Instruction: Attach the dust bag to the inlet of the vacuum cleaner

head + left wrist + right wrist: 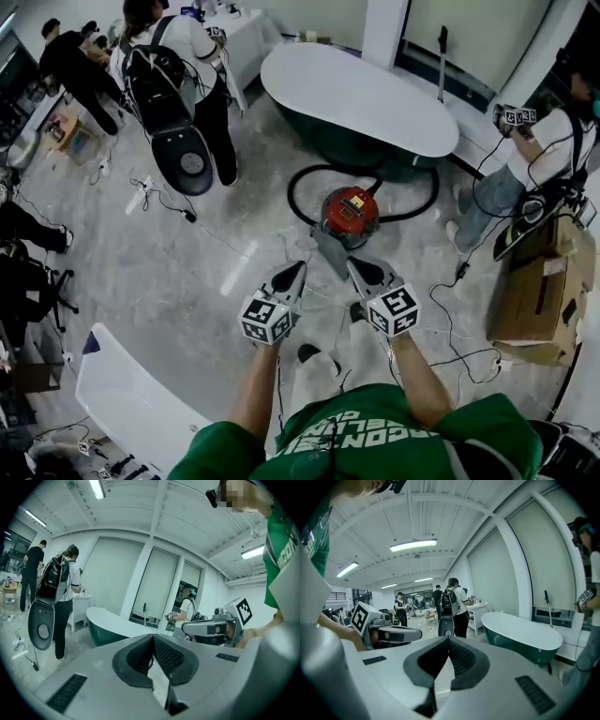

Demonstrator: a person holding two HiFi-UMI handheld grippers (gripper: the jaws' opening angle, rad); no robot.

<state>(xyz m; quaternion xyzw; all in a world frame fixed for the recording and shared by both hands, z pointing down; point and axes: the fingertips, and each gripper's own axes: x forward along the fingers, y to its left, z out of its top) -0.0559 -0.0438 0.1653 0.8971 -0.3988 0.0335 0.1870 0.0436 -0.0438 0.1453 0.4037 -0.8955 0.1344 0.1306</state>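
Holding left gripper (296, 270) and right gripper (357, 265) side by side, fingers pressed together on nothing, near red vacuum cleaner (350, 214).

We work in an open recording lab. Beyond the right gripper (364, 270) stands a freestanding bathtub (356, 94). Left of the left gripper (291, 275), loose cables (173, 206) cross the floor and people (187, 42) wear equipment backpacks.

We see white lettering on the green shirt (375, 427) at the bottom of the frame, upside down and creased, too unclear to read. Nothing else is legible.
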